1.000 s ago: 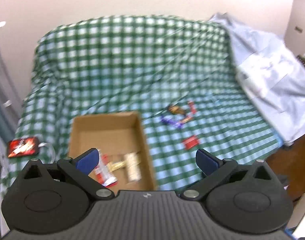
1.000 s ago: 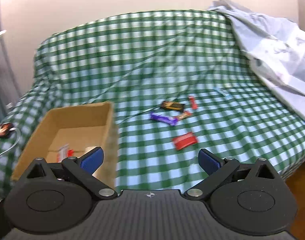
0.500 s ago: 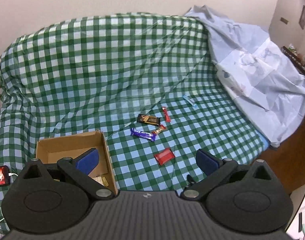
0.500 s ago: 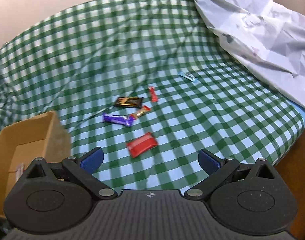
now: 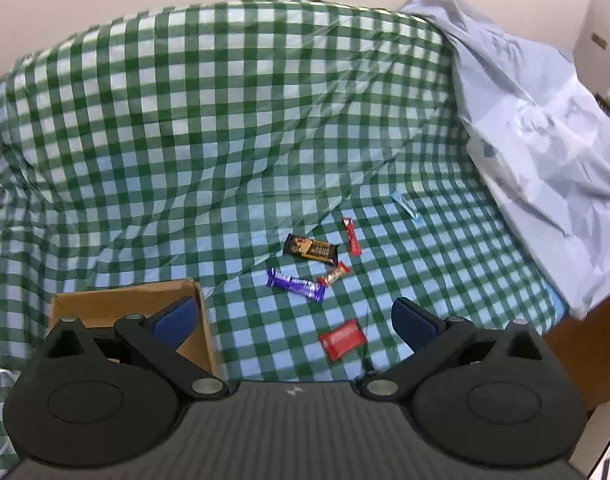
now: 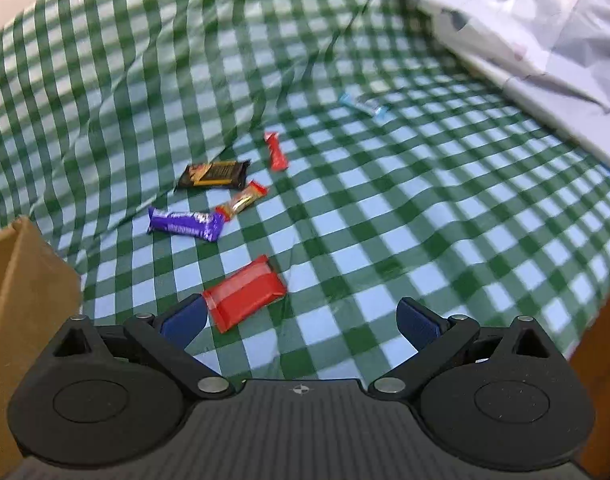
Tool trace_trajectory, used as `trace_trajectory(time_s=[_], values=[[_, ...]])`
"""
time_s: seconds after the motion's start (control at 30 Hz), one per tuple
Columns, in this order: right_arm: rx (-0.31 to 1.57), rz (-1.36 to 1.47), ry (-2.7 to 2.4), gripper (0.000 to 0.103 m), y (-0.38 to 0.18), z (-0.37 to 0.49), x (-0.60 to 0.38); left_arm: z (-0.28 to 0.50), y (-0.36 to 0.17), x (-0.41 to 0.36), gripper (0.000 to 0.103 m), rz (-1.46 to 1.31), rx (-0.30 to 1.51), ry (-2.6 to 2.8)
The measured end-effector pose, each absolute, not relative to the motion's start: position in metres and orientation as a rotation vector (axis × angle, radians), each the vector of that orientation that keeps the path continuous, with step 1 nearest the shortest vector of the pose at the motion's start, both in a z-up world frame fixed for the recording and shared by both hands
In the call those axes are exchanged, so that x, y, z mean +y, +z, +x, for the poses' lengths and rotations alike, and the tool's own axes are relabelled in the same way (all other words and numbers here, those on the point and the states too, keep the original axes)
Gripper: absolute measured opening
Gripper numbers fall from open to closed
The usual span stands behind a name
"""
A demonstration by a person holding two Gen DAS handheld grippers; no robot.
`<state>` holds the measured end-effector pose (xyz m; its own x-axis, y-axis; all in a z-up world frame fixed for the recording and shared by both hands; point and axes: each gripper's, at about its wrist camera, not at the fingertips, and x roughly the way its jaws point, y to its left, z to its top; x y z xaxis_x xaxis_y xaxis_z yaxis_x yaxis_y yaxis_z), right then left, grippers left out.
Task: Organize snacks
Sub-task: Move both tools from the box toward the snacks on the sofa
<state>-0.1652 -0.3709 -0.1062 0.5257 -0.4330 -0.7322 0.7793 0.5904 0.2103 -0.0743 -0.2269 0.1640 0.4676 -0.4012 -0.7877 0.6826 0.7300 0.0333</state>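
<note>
Green-checked cloth point(image 5: 233, 128) covers the bed, with a pale crumpled sheet point(image 5: 545, 128) heaped along its right side. My box point(image 5: 125, 302) sits at the left, near the front edge, and the snacks lie loose on the cloth to its right: a red pack point(image 6: 245, 298) nearest me, a purple bar point(image 6: 185, 224), a small gold bar point(image 6: 243, 200) touching the purple one's end, a black bar point(image 6: 213, 174), a thin red stick point(image 6: 276, 152) and a blue wrapper point(image 6: 363, 104) far off by the sheet.

Both my grippers are spread wide and carry nothing. My right gripper point(image 6: 301, 320) hangs low over the red pack, whose near corner lies just beside my left finger. My left gripper point(image 5: 293, 318) sits higher and further back, partly over the box.

I judge the red pack to be my next pick. It lies slanted, so I would turn my wrist until the fingers straddle its short width, then shift left to centre it between them. The pack is flat and the cloth soft and rumpled, so I should press the fingers slightly into the bedding and close slowly, or I may pinch cloth with the wrapper or slide off its glossy film. The lift should be straight up before swinging left, clearing the box wall.
</note>
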Motion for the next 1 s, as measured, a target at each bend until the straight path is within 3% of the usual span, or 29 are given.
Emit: trace_trajectory(time_s=[0.1,0.23,0.47,0.77,0.87,0.93,0.97,1.0], values=[[0.705,0.557,-0.728,0.1,-0.127,-0.131,-0.377,-0.031,0.125,-0.247,0.103,0.365,0.917,-0.672],[0.739,0.525,-0.673,0.101,-0.16,-0.095,-0.385,0.024,0.035,-0.299,0.103,0.475,1.039,-0.683],[0.827,0.39,-0.68,0.102,-0.207,-0.059,-0.407,0.081,-0.111,-0.372,0.101,0.769,0.993,-0.716],[0.801,0.442,-0.704,0.102,-0.21,-0.089,-0.451,0.091,-0.2,-0.411,0.099,1.033,0.975,-0.894],[0.811,0.425,-0.626,0.102,-0.209,-0.092,-0.441,0.094,-0.215,-0.413,0.067,1.086,0.979,-0.898],[0.831,0.368,-0.612,0.102,-0.212,-0.092,-0.432,0.094,-0.211,-0.412,0.022,1.019,1.016,-0.921],[0.828,0.356,-0.614,0.097,-0.212,-0.094,-0.43,0.093,-0.209,-0.411,0.007,1.013,1.034,-0.925],[0.819,0.36,-0.619,0.093,-0.21,-0.096,-0.427,0.091,-0.209,-0.409,0.002,1.016,1.029,-0.915]])
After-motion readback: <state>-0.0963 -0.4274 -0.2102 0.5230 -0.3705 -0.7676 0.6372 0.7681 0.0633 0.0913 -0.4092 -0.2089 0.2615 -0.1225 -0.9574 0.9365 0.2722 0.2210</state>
